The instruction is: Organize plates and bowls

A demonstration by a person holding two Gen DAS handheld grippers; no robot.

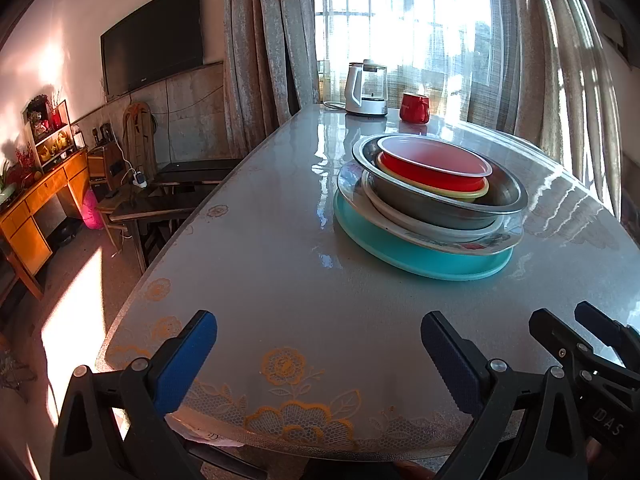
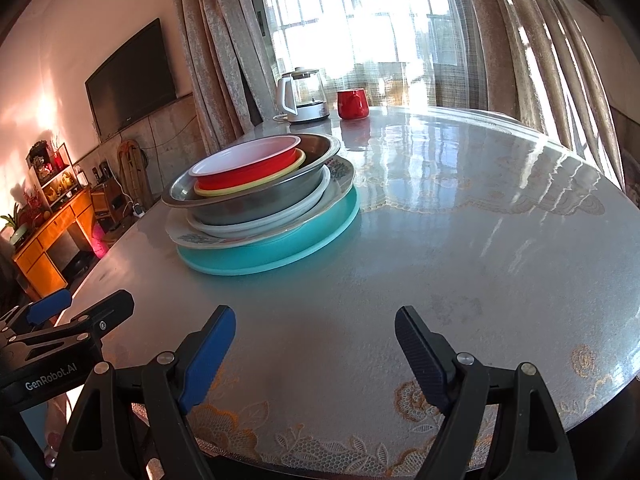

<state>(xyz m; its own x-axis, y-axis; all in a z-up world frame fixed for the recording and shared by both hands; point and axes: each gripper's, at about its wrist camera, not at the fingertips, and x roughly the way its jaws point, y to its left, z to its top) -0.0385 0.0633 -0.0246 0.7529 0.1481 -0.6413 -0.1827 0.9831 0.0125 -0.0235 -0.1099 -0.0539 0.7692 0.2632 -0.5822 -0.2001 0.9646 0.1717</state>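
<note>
One stack of dishes stands on the round table. A red bowl (image 1: 434, 164) (image 2: 250, 164) with a white inside nests in a yellow bowl (image 1: 472, 192) (image 2: 244, 190), inside a steel basin (image 1: 440, 204) (image 2: 256, 200). Under them lie a white plate (image 1: 420, 224) (image 2: 256, 222), a flowered plate (image 1: 472, 244) (image 2: 200, 238) and a teal plate (image 1: 416, 258) (image 2: 280, 252). My left gripper (image 1: 319, 334) and my right gripper (image 2: 315, 328) both hover open and empty over the table's near edge, well short of the stack. Each shows in the other's view: right gripper (image 1: 576, 320), left gripper (image 2: 90, 302).
A white electric kettle (image 1: 366, 88) (image 2: 304, 96) and a red mug (image 1: 415, 108) (image 2: 353, 103) stand at the table's far edge by the curtained window. The tablecloth (image 1: 280, 280) (image 2: 460, 248) has lace flowers along the near rim. Chairs (image 1: 160, 204) and a wooden sideboard (image 1: 44, 200) stand left.
</note>
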